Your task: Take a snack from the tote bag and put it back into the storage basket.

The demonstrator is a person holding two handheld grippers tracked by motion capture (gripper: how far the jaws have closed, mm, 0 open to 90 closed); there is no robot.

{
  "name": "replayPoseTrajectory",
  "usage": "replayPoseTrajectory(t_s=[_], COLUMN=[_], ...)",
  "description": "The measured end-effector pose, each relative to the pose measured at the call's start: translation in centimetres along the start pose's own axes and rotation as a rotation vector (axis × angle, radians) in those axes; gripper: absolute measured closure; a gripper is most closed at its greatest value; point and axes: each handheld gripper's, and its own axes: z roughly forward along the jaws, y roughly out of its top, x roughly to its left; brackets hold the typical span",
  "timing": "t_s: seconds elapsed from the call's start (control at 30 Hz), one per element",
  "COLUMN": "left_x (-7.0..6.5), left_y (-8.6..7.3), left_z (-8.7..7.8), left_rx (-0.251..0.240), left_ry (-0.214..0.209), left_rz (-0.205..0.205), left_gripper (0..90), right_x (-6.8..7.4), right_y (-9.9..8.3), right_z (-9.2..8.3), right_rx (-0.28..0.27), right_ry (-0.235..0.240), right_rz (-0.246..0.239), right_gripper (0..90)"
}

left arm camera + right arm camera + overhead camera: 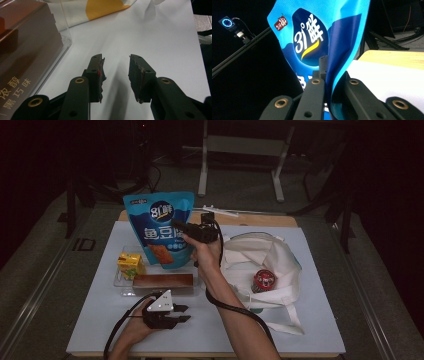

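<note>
Right gripper (181, 226) is clamped on the edge of the blue snack bag (161, 227), holding it upright over the clear tray (120, 281) at the table's far left; its printed "31°鲜" reads clearly. Left gripper (184, 313), jaws parted and empty, rests on the white mat (300, 320) beside a brown box (163, 281) lettered "浓醇黑巧味".

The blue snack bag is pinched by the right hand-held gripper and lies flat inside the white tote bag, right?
Not quite. The right hand-held gripper does pinch the blue snack bag, but the high view shows it held upright above the clear tray, left of the white tote bag.
</note>
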Motion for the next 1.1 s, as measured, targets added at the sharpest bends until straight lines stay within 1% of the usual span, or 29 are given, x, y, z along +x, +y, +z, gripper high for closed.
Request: replayPoseTrajectory(t_s=[0.2, 0.33, 0.57, 0.77, 0.87, 0.97, 1.0, 1.1], left_x=[0.0, 0.0, -0.1, -0.1, -0.1, -0.1, -0.1, -0.1], left_y=[0.0, 0.0, 0.0, 0.0, 0.0, 0.0, 0.0, 0.0], left_z=[0.0, 0.0, 0.0, 0.0, 0.0, 0.0, 0.0, 0.0], left_rx=[-0.002, -0.002, -0.002, -0.006, -0.007, -0.007, -0.006, -0.008], left_ry=[0.000, 0.000, 0.001, -0.001, -0.001, -0.001, -0.001, -0.002], left_rz=[-0.002, -0.002, 0.000, 0.001, 0.002, 0.002, 0.002, -0.001], left_gripper=[63.7, 63.6, 63.7, 63.7, 63.7, 63.7, 63.7, 63.8], right_x=[-0.5, -0.6, -1.0, -1.3, -1.5, -1.7, -1.8, -2.1], right_y=[-0.6, -0.8, -1.3, -2.0, -2.4, -2.8, -3.2, -3.9], right_z=[0.3, 0.6, 1.4, 2.2, 2.6, 2.9, 3.2, 3.6], right_rx=[-0.012, -0.012, -0.015, -0.012, -0.018, -0.015, -0.003, 0.010], right_ry=[-0.002, -0.012, -0.022, -0.021, -0.018, -0.016, -0.015, -0.020], right_rz=[0.022, 0.017, 0.026, 0.022, 0.028, 0.021, 0.008, -0.010], right_gripper=[90.0, 90.0, 90.0, 90.0, 90.0, 89.9, 90.0, 89.9])
